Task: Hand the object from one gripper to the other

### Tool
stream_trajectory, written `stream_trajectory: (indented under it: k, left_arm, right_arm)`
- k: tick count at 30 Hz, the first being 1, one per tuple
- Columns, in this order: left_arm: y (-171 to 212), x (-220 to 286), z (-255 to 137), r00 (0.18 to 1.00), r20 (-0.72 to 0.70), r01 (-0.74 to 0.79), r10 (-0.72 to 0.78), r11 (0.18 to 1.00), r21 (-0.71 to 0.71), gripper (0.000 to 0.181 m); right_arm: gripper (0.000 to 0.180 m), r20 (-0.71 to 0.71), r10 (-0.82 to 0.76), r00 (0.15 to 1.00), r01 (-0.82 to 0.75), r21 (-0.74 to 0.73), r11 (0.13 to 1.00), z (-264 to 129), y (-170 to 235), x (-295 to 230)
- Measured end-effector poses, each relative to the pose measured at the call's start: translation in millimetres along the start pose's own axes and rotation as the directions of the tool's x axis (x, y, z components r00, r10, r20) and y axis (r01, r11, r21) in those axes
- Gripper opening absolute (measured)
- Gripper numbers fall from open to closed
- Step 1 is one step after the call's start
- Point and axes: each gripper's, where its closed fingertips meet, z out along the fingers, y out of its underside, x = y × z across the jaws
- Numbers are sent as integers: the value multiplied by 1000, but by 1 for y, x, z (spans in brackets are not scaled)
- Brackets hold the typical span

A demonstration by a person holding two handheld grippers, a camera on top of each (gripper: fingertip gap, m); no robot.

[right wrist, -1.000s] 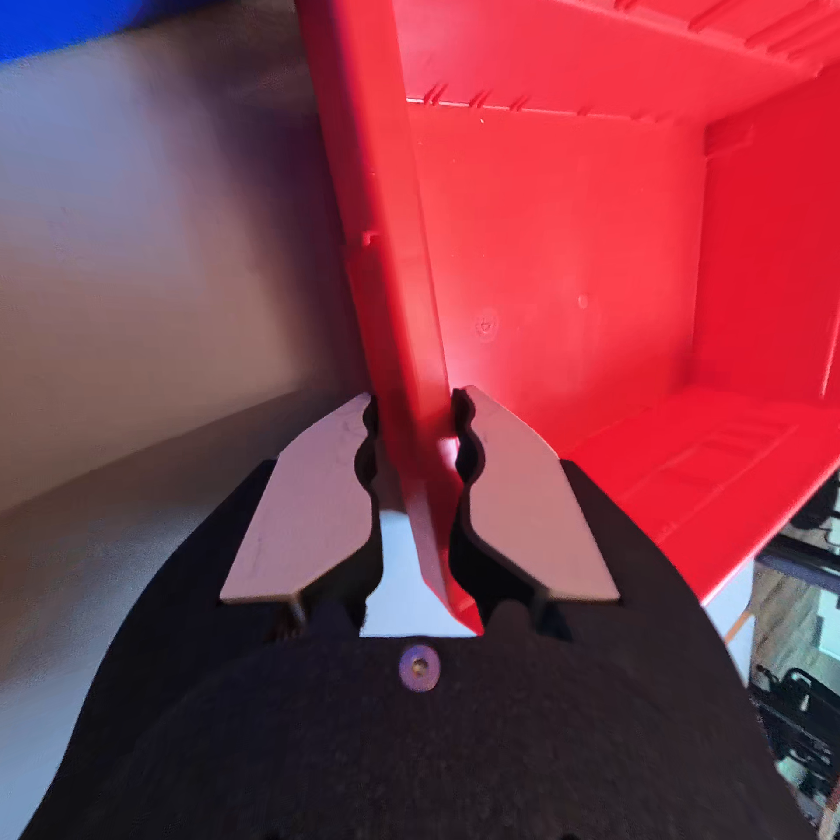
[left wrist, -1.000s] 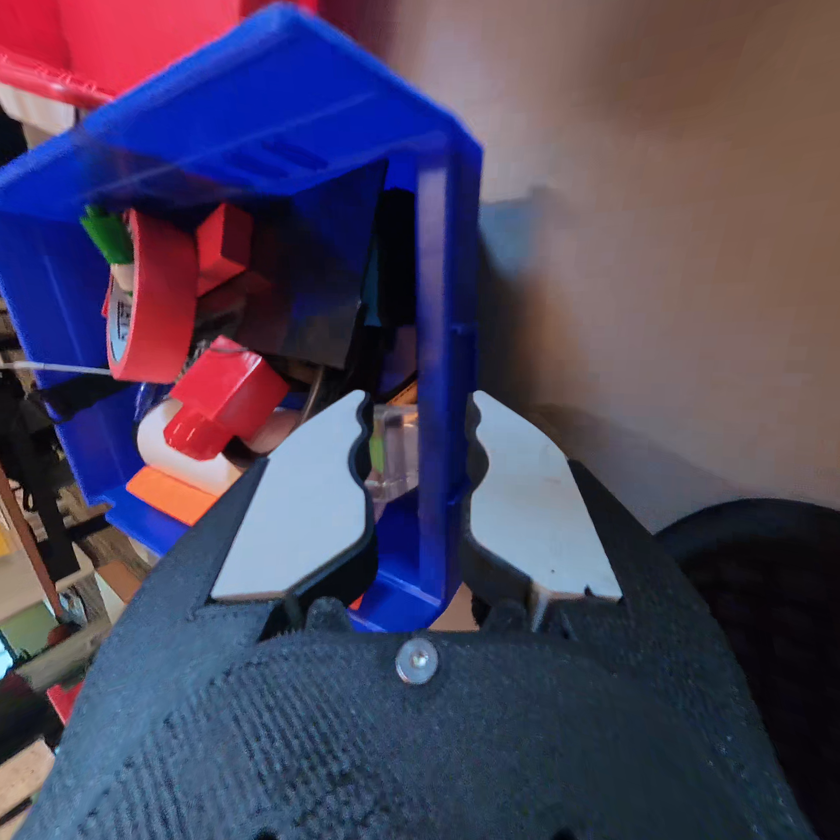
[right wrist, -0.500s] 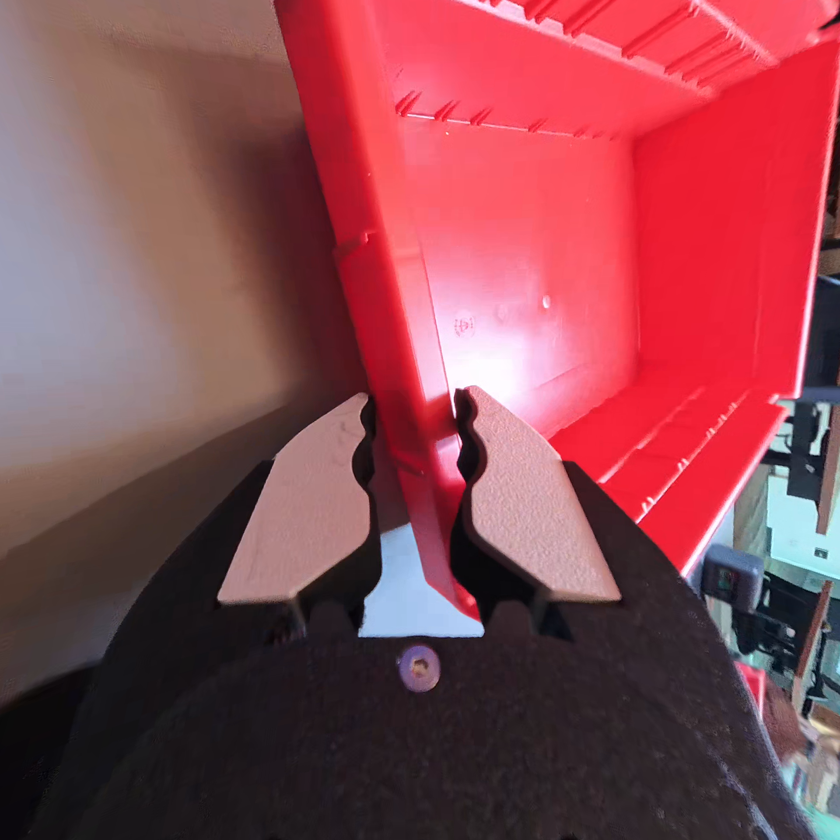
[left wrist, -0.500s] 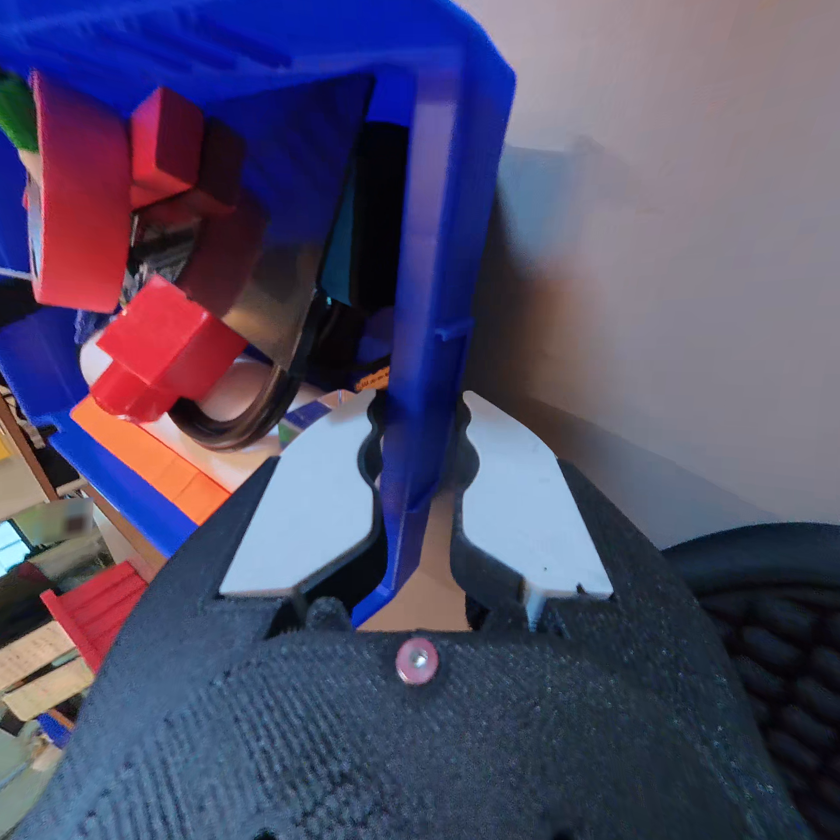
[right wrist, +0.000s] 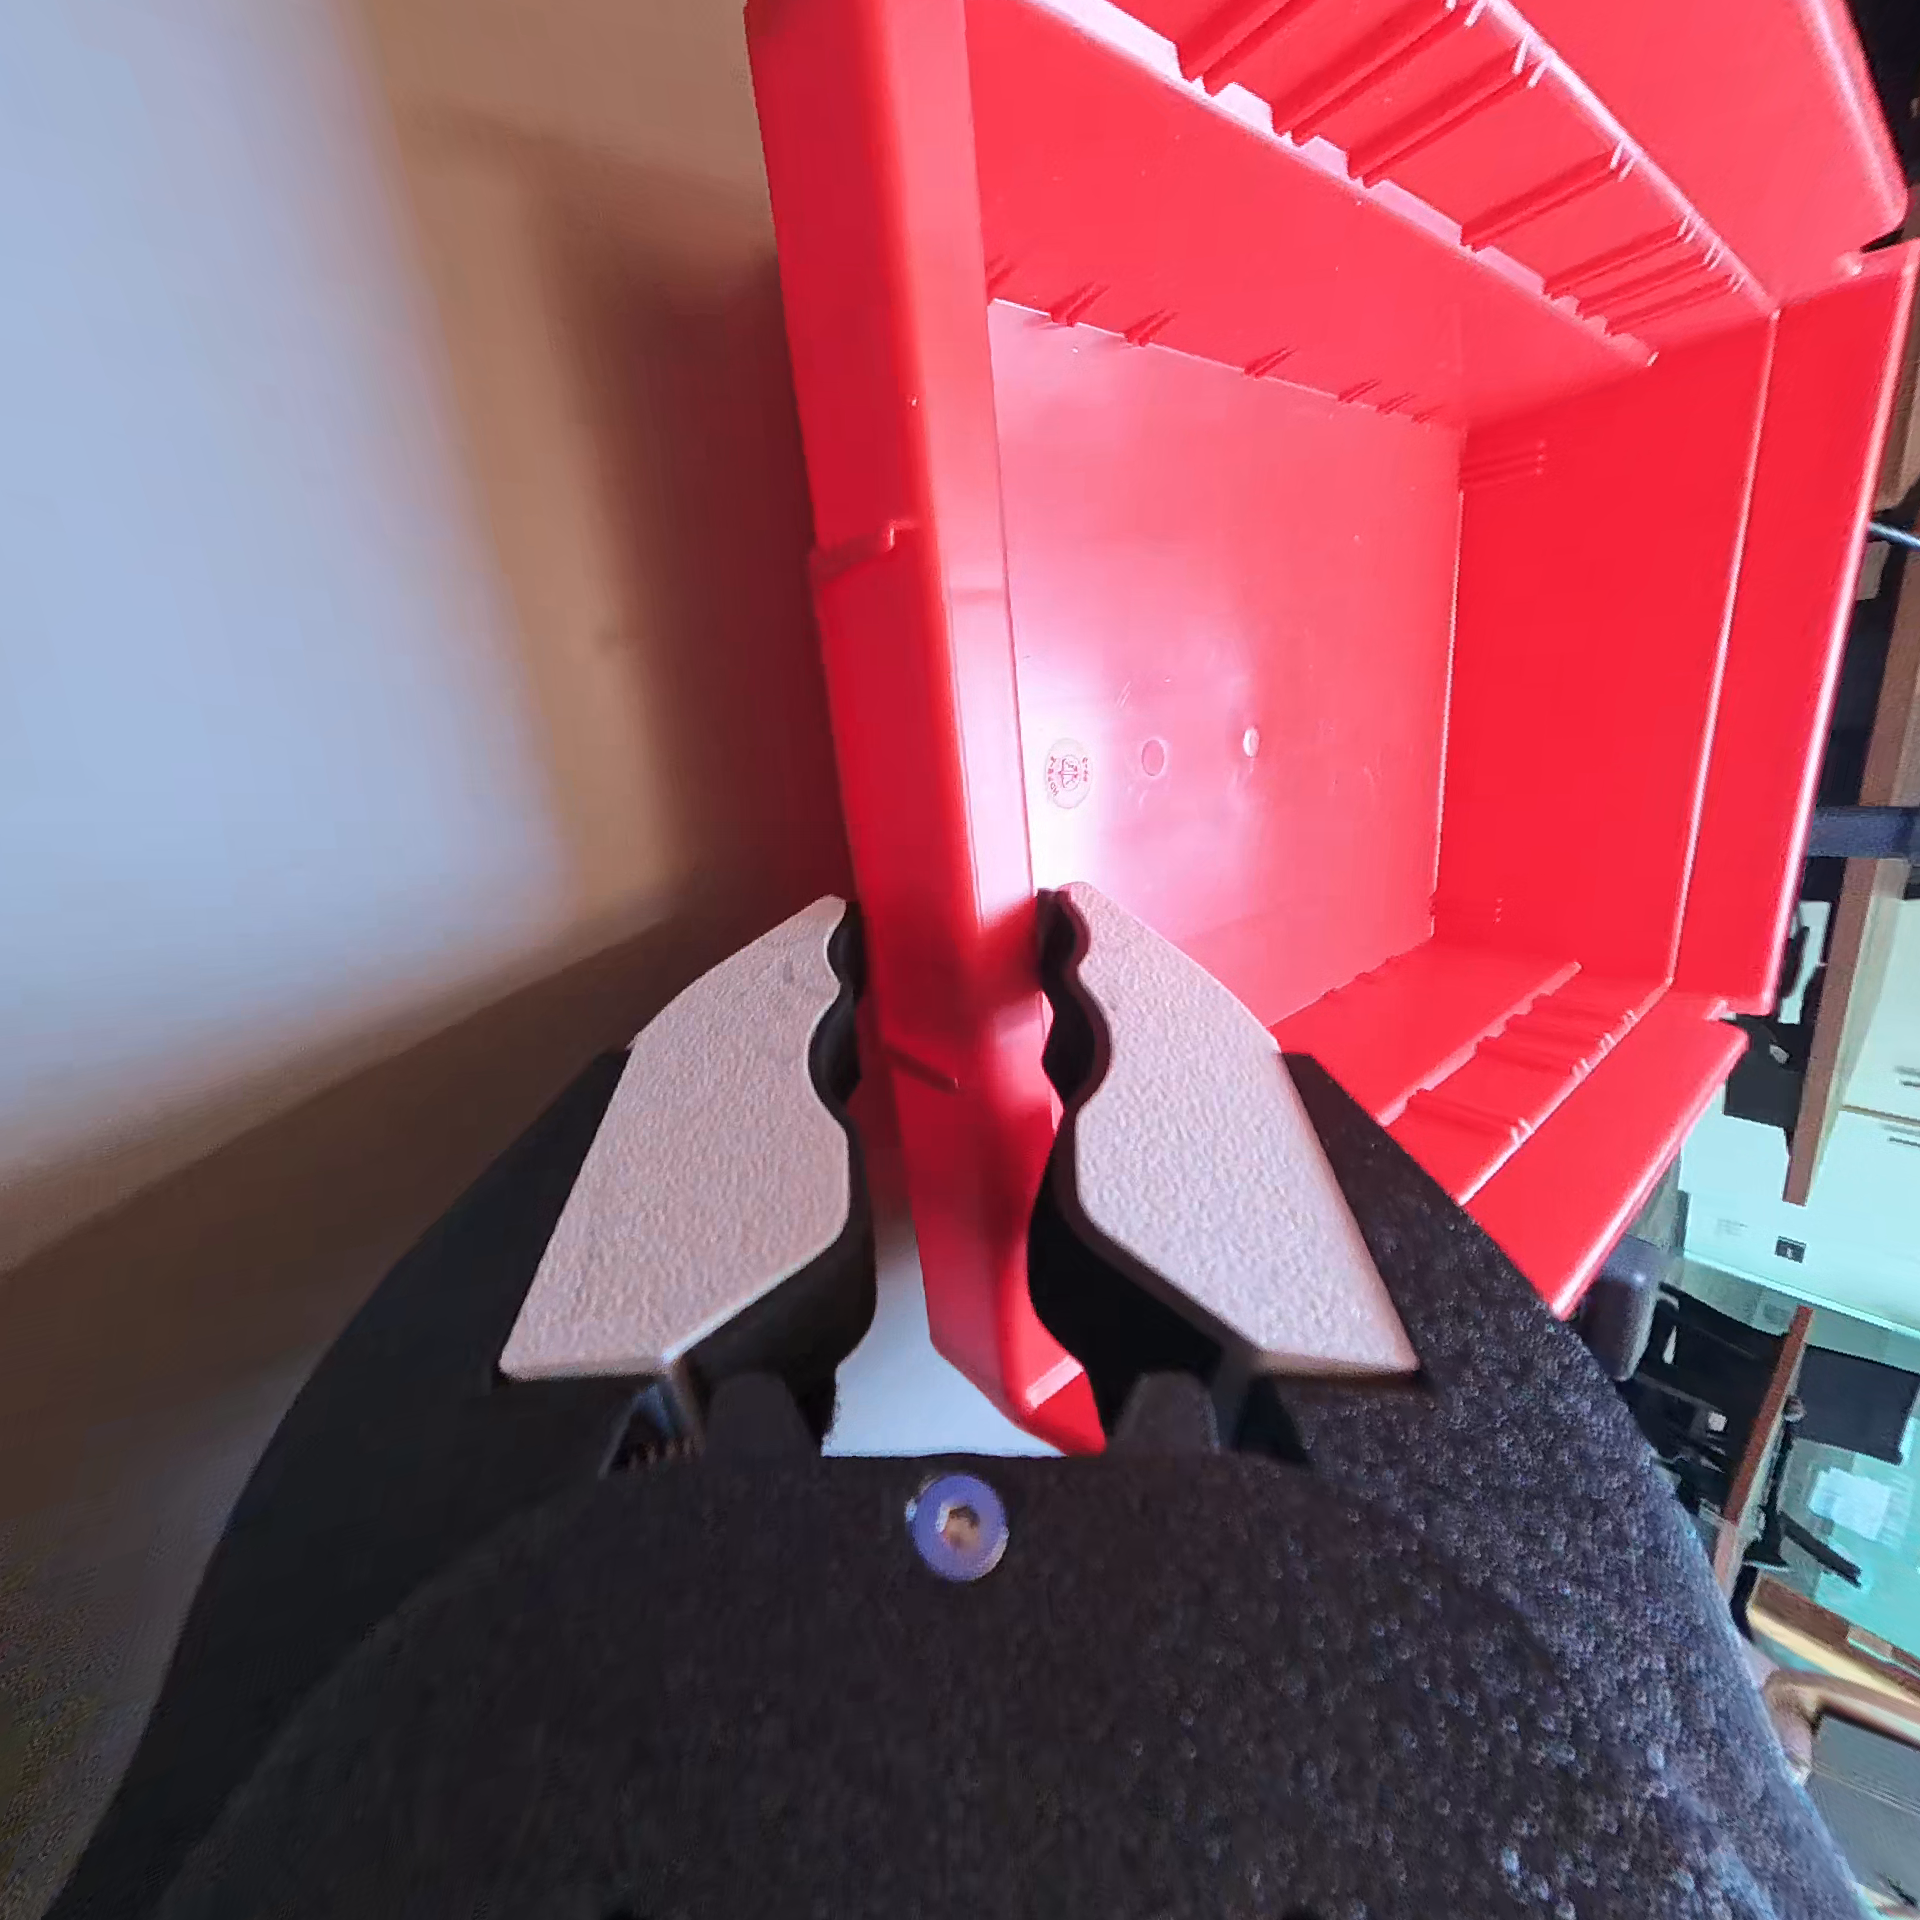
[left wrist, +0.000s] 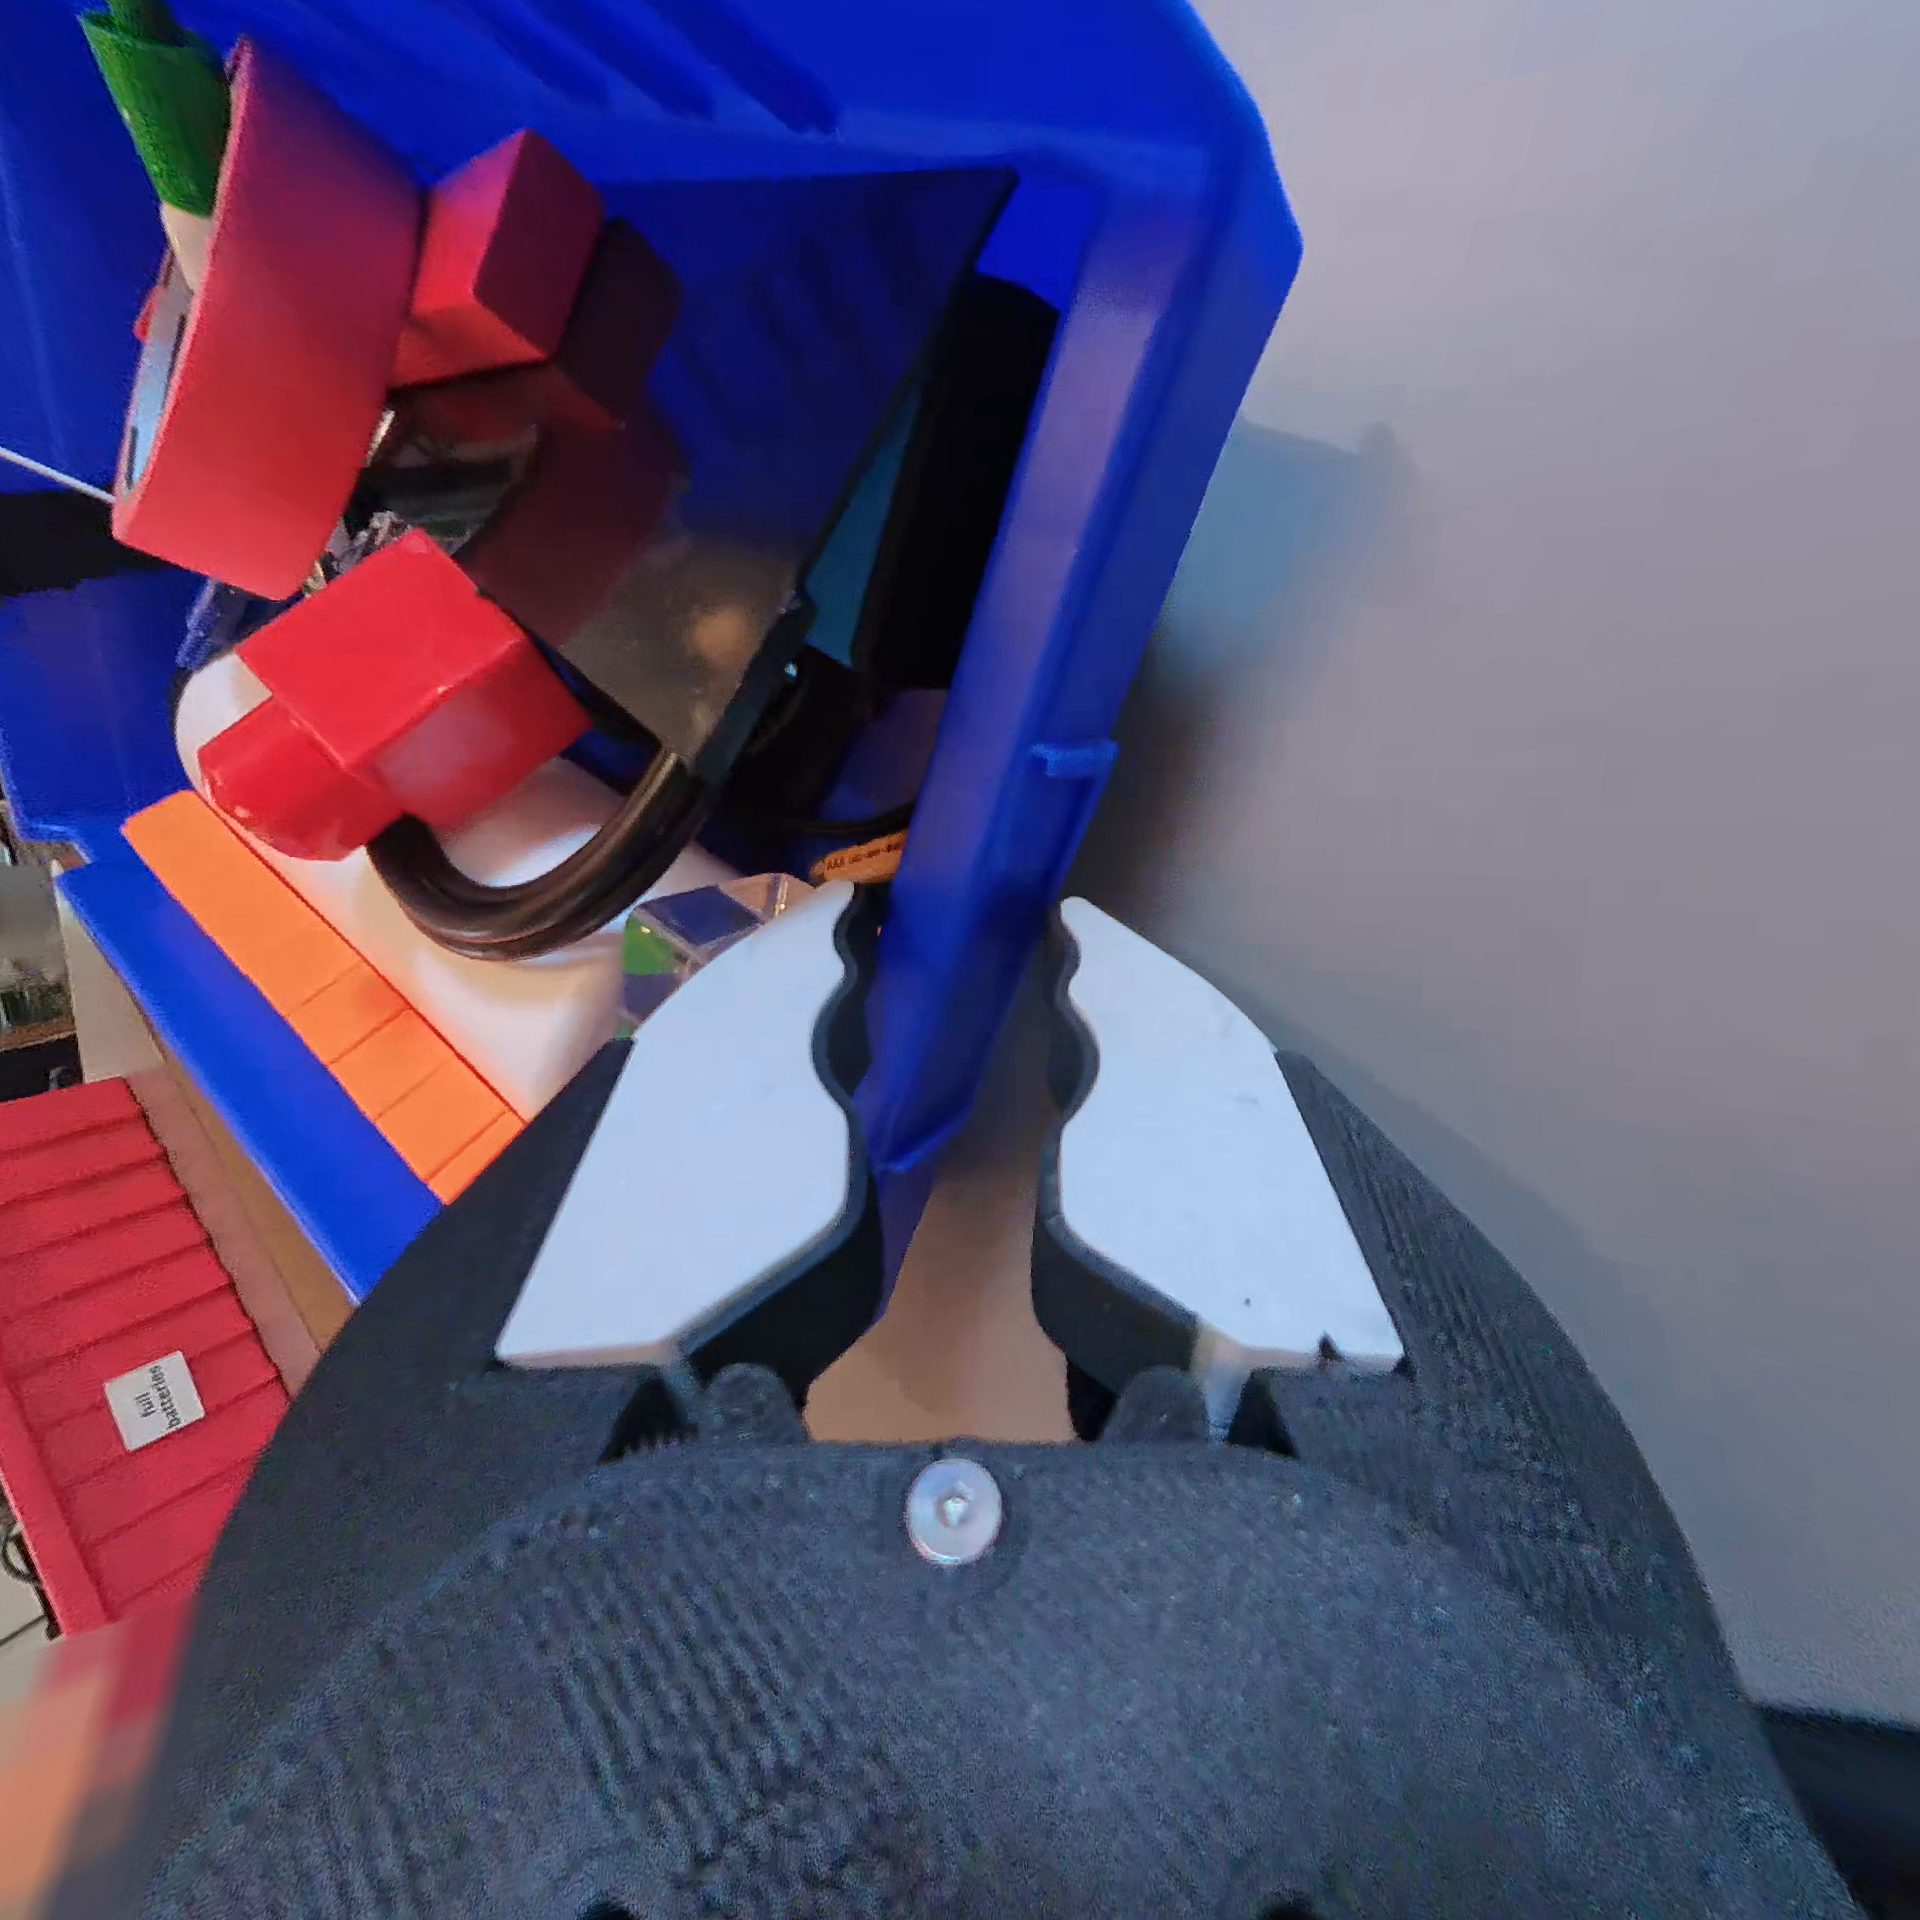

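My left gripper (left wrist: 956, 914) is shut on the side wall of a blue bin (left wrist: 1122, 416); the wall's end sits between the jaws. The bin is tipped towards the camera and holds a red tape roll (left wrist: 281, 343), a red block (left wrist: 384, 696), a black cable (left wrist: 540, 904), a clear cube (left wrist: 707, 914) and an orange strip (left wrist: 312, 966). My right gripper (right wrist: 945, 914) is shut on the side wall of a red bin (right wrist: 883, 416), held up with its open, bare inside facing the camera. Neither gripper shows in the other's view.
A pale wall (left wrist: 1558, 727) stands close behind the blue bin, and also left of the red bin (right wrist: 312, 520). Another red bin with a white label (left wrist: 104, 1351) lies at the lower left. Shelves and furniture (right wrist: 1849, 1143) show to the right of the red bin. Some 50 cm of space lies between my two pairs of fingers.
The blue bin has swung closer and its wall has slid outward between the left jaws. The red bin has turned in view, so more of the room shows at the right. Both grips hold.
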Motion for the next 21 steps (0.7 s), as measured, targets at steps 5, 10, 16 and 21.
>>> stream_trajectory:
  k: [5, 10, 16, 21]
  left_arm:
    - [-3, -25, 19, 999, 9, 38, -38, 999, 31, 32]
    - [-3, -35, 23, 995, 40, 89, -95, 988, 125, 35]
    - [-32, -33, -39, 940, -37, 309, -340, 798, 518, 39]
    - [-63, -25, -109, 798, -338, 564, -499, 420, 711, 43]
  right_arm:
    - [33, -3, 50, 999, -50, 2, 999, 14, -3, 15]
    - [45, -44, 130, 991, -128, 51, 991, 8, -7, 19]
    - [53, 10, 428, 904, -399, 378, 835, -49, -58, 18]
    - [51, 146, 658, 739, -592, 607, 530, -93, -97, 24]
